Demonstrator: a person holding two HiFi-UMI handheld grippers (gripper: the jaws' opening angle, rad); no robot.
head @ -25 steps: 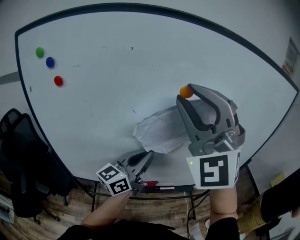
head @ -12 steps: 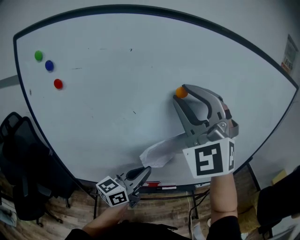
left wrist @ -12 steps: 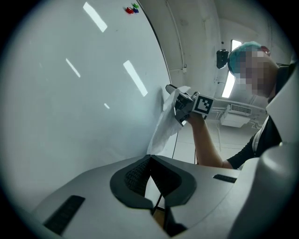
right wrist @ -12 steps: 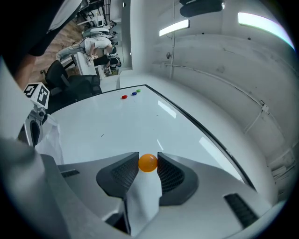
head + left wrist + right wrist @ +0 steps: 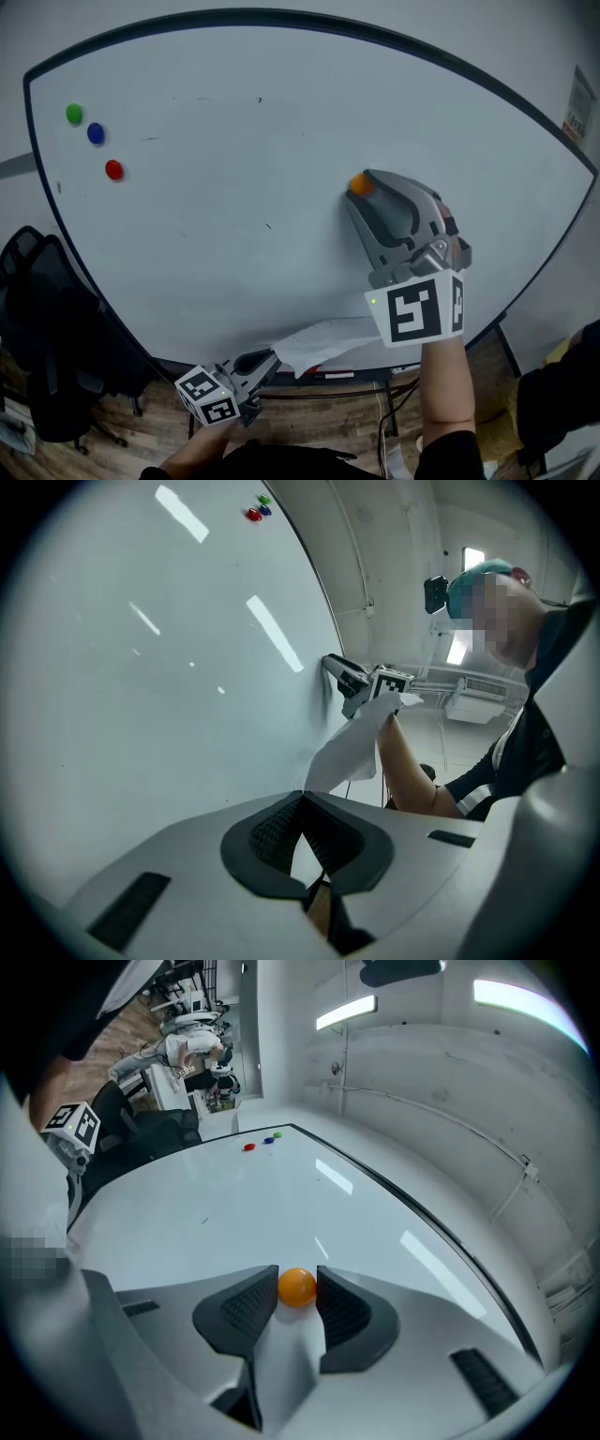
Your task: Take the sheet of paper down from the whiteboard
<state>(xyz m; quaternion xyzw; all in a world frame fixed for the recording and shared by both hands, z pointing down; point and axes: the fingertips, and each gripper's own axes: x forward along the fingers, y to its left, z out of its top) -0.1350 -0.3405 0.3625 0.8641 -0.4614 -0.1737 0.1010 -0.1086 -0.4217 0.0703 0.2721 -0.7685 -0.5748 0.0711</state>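
Your left gripper (image 5: 302, 803) is clamped on the paper (image 5: 347, 754), beside the whiteboard (image 5: 141, 696); 3 magnets (image 5: 260, 509) at its far end.

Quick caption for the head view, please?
Left gripper holds the paper low by the whiteboard's bottom edge; right gripper clamps the orange magnet.

Place: an office or lab workroom, by the look of it.
Wall: a large white whiteboard with a dark frame (image 5: 234, 197).
On the board: a round green magnet (image 5: 74, 114), a round blue magnet (image 5: 96, 134) and a round red magnet (image 5: 113, 170), clustered near one corner.
Seating: a black office chair (image 5: 37, 328) beside the board.
Floor: brown wood-plank flooring (image 5: 141, 422).
Overhead: long white ceiling strip lights (image 5: 345, 1012).
Far side: cluttered work desks (image 5: 192, 1054).
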